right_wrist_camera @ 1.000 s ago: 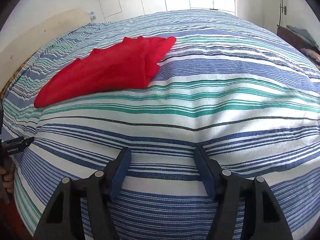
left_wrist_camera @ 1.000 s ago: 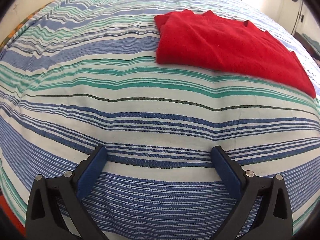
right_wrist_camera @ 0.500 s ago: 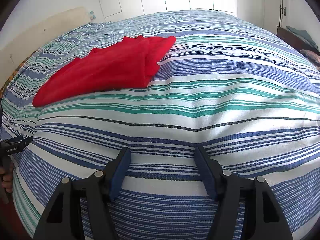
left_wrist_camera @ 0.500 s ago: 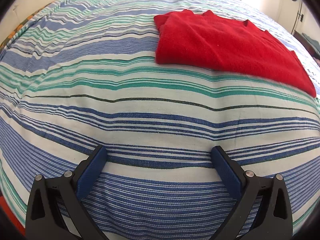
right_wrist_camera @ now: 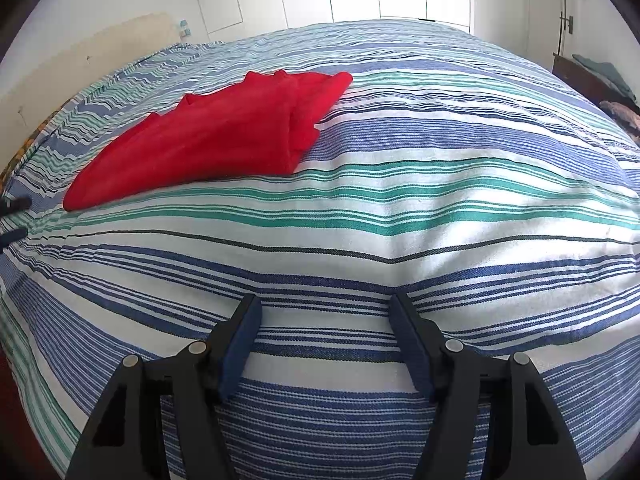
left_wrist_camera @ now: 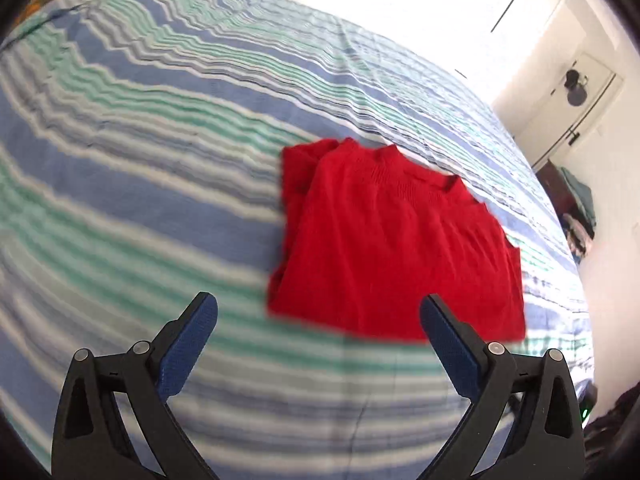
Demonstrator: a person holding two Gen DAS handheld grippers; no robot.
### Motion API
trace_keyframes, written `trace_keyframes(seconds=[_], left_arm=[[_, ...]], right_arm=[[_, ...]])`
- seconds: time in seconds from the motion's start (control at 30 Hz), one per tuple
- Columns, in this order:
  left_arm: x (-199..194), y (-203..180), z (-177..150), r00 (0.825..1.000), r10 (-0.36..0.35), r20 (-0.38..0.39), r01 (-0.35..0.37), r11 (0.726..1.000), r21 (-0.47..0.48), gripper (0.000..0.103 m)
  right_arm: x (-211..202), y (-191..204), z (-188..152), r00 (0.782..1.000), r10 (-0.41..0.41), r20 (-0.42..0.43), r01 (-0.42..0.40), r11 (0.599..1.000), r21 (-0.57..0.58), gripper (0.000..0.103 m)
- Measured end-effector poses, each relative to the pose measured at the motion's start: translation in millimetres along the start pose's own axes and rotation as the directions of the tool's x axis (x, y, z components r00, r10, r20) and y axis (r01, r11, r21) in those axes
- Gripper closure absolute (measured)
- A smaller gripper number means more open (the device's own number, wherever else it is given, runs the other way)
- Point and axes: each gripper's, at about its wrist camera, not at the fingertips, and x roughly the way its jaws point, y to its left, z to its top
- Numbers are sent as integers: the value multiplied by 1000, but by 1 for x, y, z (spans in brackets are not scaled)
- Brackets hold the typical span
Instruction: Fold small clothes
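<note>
1. While the red knitted sweater lies folded flat on the blue, green and white striped bedspread, neither gripper touches it.
2. Left gripper: jaws spread wide, holding nothing, just short of the sweater's near edge.
3. Right gripper: jaws partly apart, holding nothing, over bare bedspread, well apart from the sweater.

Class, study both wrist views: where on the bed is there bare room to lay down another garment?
The striped bedspread is bare in front of the right gripper and across to its right edge. The only occupied patch is where the red sweater lies, toward the far left, ahead of the left gripper.
</note>
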Motion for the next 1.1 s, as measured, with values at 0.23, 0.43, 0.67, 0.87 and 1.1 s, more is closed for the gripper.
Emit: trace_keyframes(seconds=[0.23,0.43,0.67,0.87,1.1], left_arm=[[104,18,31,959,248,-140,-248,969,13,13],[83,-39,42,974,209,-91,-192,967,168,96],[26,-183,57,999,27,35,-38,934,355,97],[81,-306,-7,997,-54,-58,76,858,508,90],[83,-284,-61,976,-50,-211,139,892,430,32]], right_arm=[[1,1,2,1000,-6,-7,6,1000,-12,34],[2,2,2,1000,-16,-5,16,1000,-23,34],[3,2,3,1000,-8,-6,8,1000,-23,32],[3,3,3,1000,-8,-11,7,1000,-22,32],[3,2,4,1000,6,-9,-6,1000,-15,32]])
